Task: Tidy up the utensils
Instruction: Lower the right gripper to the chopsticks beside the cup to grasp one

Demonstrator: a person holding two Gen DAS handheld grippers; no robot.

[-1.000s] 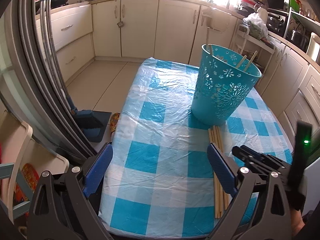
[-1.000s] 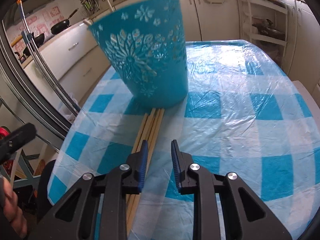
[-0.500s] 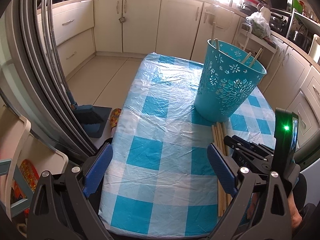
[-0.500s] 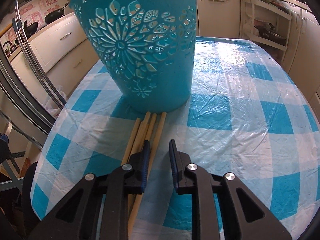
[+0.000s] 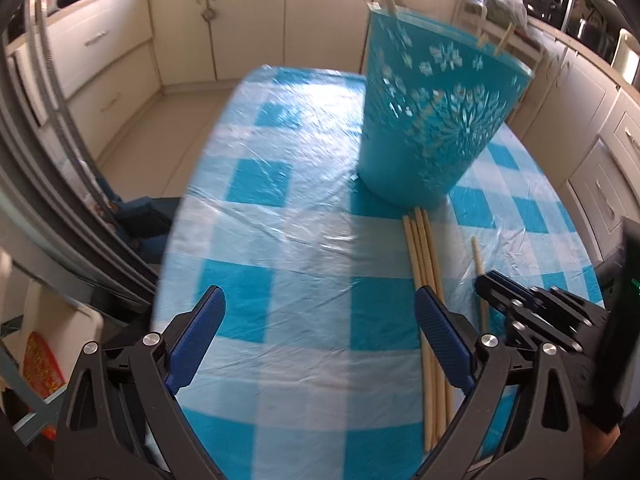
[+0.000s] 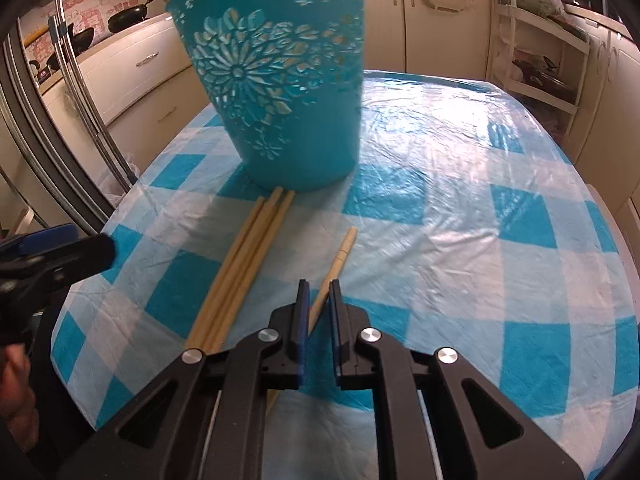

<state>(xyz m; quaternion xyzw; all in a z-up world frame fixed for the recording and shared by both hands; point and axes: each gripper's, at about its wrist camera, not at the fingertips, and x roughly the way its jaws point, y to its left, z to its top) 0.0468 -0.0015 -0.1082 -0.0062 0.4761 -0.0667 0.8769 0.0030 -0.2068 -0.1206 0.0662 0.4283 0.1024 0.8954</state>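
Right wrist view — right gripper (image 6: 318, 296) has just closed on one chopstick (image 6: 340, 258), apart from the bundle (image 6: 244, 256).

You're in a home kitchen — cream cabinets (image 5: 248, 20) along the walls, black pans (image 6: 128, 20) on the counter, a shelf rack (image 6: 536, 52) of cookware, your surface (image 6: 460, 208) under blue-checked plastic cloth.

Blue-and-white checked tablecloth (image 6: 460, 216), cream kitchen cabinets (image 5: 248, 20), black frying pan (image 6: 128, 18) on counter
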